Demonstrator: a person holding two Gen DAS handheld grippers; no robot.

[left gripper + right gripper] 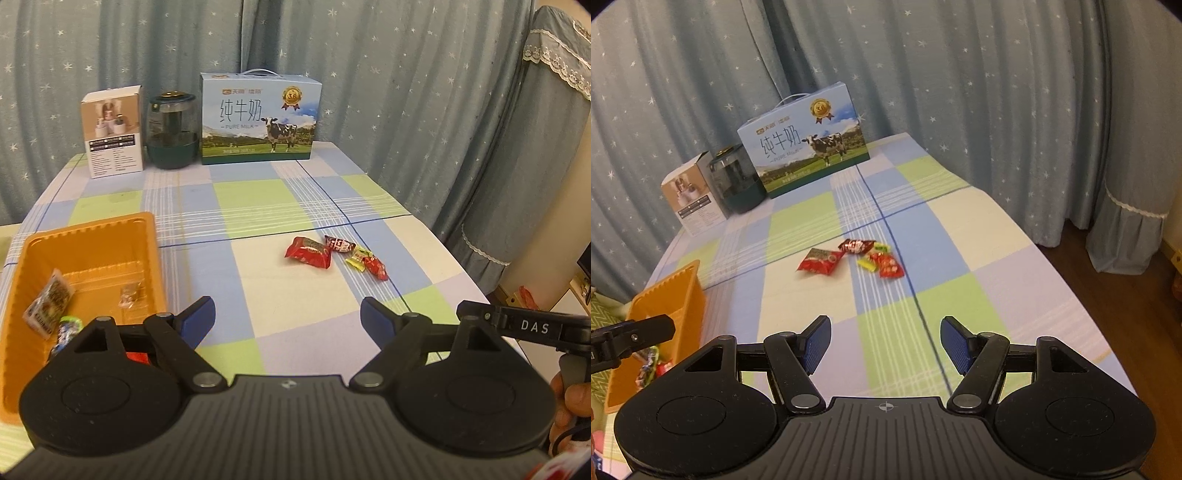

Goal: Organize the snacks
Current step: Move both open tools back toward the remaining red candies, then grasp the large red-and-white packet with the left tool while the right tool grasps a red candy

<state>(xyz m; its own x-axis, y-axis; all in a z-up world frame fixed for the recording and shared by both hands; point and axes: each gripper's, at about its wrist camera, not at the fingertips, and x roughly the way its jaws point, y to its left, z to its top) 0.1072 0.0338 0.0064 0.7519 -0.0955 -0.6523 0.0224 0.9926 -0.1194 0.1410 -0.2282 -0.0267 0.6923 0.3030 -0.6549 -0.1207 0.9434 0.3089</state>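
Several wrapped snacks lie together mid-table: a large red packet (pixel 307 253) (pixel 820 261), a dark red candy (pixel 339 244) (pixel 855 245), a yellow candy (pixel 357 258) (pixel 867 263) and a red candy (pixel 376 268) (pixel 888 266). An orange tray (pixel 147 236) (pixel 687 295) at the left holds several wrapped snacks, among them a pale packet (pixel 47 302). My left gripper (pixel 288 317) is open and empty, just right of the tray. My right gripper (pixel 885 341) is open and empty, short of the snack pile.
At the table's far end stand a white carton (pixel 112 131), a dark green jar (pixel 171 129) and a milk box (pixel 258 118) (pixel 805 151). Star-patterned curtains hang behind and to the right. The table's right edge drops to a wooden floor (pixel 1126 314).
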